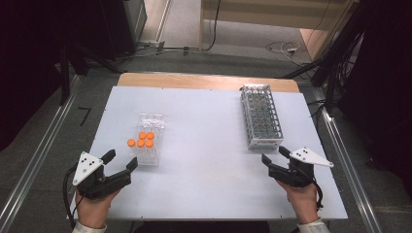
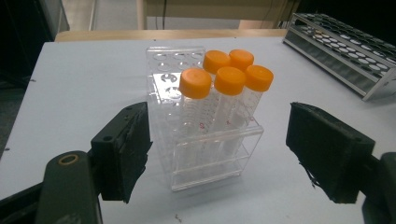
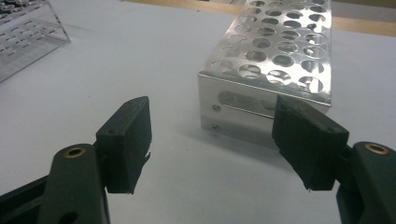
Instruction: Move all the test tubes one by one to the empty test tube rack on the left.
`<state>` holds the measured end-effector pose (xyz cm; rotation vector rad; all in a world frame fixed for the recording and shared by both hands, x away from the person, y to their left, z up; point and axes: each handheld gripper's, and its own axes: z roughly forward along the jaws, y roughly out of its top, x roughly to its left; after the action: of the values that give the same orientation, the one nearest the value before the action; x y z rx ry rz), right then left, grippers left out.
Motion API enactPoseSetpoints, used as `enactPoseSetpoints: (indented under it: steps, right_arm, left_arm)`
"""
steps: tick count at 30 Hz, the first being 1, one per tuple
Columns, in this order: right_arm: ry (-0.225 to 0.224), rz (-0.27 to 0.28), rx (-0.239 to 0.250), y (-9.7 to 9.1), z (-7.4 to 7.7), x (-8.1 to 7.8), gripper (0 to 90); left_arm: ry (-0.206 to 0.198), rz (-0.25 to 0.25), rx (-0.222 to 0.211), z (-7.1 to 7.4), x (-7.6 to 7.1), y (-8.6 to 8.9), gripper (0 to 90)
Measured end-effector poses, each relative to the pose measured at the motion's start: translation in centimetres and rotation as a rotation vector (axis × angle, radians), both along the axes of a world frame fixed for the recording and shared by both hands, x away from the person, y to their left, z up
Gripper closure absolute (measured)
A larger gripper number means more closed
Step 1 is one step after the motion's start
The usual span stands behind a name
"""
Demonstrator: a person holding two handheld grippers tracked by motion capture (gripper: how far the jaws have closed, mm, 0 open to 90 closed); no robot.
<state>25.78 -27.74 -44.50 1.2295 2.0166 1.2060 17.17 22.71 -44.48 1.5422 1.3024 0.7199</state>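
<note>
A clear plastic rack (image 1: 149, 138) (image 2: 205, 140) stands on the white table top (image 1: 204, 145), left of centre. Several tubes with orange caps (image 1: 142, 140) (image 2: 219, 79) stand upright in its near end. My left gripper (image 1: 120, 160) (image 2: 219, 154) is open just in front of that rack, jaws wide, nothing between them. A metal rack with many round holes (image 1: 261, 115) (image 3: 275, 56) stands at the right. My right gripper (image 1: 274, 154) (image 3: 212, 144) is open just short of the metal rack's near end and holds nothing.
The wooden table edge (image 1: 209, 80) shows at the far side. Metal rails (image 1: 34, 160) run along the floor on both sides. Cables (image 1: 282, 47) lie on the floor behind the table. White surface lies bare between the two racks.
</note>
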Motion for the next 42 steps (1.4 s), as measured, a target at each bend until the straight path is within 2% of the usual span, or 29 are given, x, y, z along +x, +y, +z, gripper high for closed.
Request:
enactPoseSetpoints:
  steps: [13, 24, 33, 42]
  right_arm:
    - [-0.003, -0.063, 0.016, -2.9, -0.1, -0.7, 26.9]
    - [-0.006, -0.117, 0.005, -4.9, -0.3, -1.1, 26.9]
    - [-0.006, -0.164, -0.01, -6.4, -0.6, -1.1, 26.8]
    - [0.012, -0.231, -0.015, -8.4, -1.1, -0.8, 26.8]
  left_arm:
    - [0.041, 0.008, -0.005, -1.4, 0.1, 0.1, 21.3]
    - [0.072, 0.018, 0.011, -2.1, -0.1, 0.8, 19.7]
    - [0.093, 0.058, 0.01, -2.6, 0.2, 1.9, 19.0]
    - [0.135, 0.098, 0.011, -3.5, 0.8, 3.3, 18.1]
